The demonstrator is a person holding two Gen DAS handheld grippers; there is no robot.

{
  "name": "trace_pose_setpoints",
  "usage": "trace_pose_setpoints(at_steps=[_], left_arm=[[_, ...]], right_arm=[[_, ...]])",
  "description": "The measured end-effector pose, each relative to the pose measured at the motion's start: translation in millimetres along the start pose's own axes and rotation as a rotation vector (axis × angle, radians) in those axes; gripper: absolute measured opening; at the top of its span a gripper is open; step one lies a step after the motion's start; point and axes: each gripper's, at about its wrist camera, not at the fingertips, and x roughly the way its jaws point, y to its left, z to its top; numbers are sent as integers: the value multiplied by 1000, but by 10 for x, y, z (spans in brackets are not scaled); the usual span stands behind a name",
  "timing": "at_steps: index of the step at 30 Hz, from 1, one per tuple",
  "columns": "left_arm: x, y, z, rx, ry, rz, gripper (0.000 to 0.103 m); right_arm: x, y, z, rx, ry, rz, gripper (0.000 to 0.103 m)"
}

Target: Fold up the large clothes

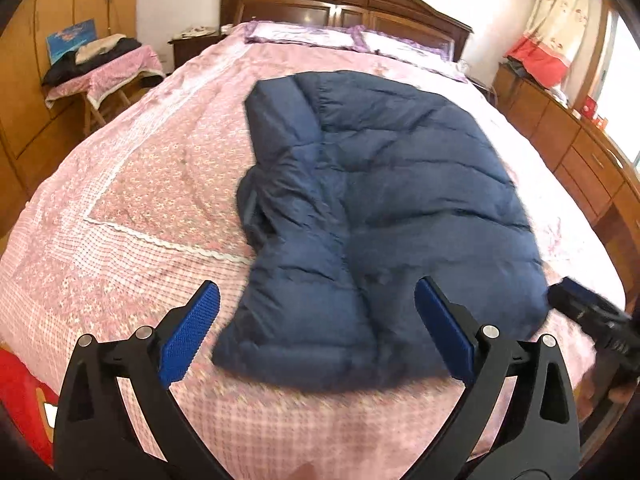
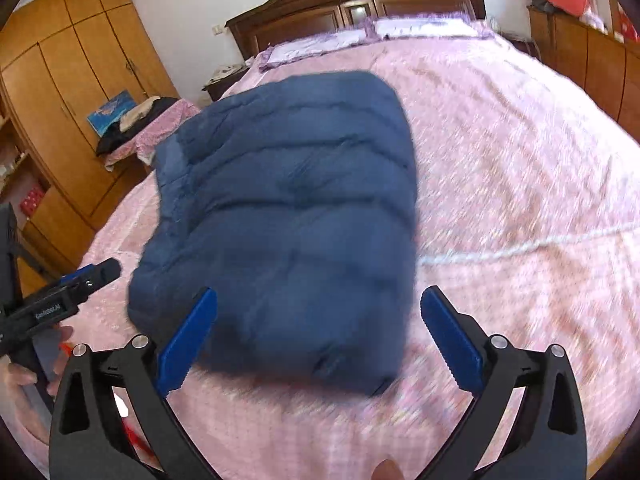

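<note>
Bright daylight, fisheye, motion blur.
Window (image 1: 624,92) glare upper right; bedspread (image 2: 520,208) smeared; black vignette at the corners.

Home bedroom. Big bed (image 1: 132,184) with pink patterned quilt, two pillows (image 1: 304,34) at its head edge against a dark carved wooden headboard (image 1: 344,0). Orange-brown wardrobe (image 2: 80,64) along one wall, low wooden drawer unit (image 1: 568,136) beside the bed's other edge. Small cloth-covered stand (image 1: 108,76) piled with clothes, probably a stool. Curtain (image 1: 560,4) at a bright window.
</note>
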Motion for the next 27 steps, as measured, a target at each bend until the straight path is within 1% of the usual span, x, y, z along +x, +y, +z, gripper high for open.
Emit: trace_pose_setpoints(at_steps=[1,5,6,11,15,21,27], left_arm=[[-7,-62,-10,9,3,-2,97],[23,-334,-138,62,19,13,98],[114,-374,-152,66,23,16,99],[238,-483,-290,56,65,4,99],[265,-508,-362,62,88,3,99],[249,-527,-409,61,101,20,99],[237,-492,-450,52,112,20,99]], right_arm=[[-72,-47,-39,7,11,3,98],[-156,84,-181,-17,16,-37,98],[-174,129,-226,-31,17,-55,98],[-224,255,-357,-34,29,-89,98],[-255,349,-440,-55,56,-94,98],[-320,374,-484,-33,51,-97,98],[-281,416,-497,-50,65,-105,98]])
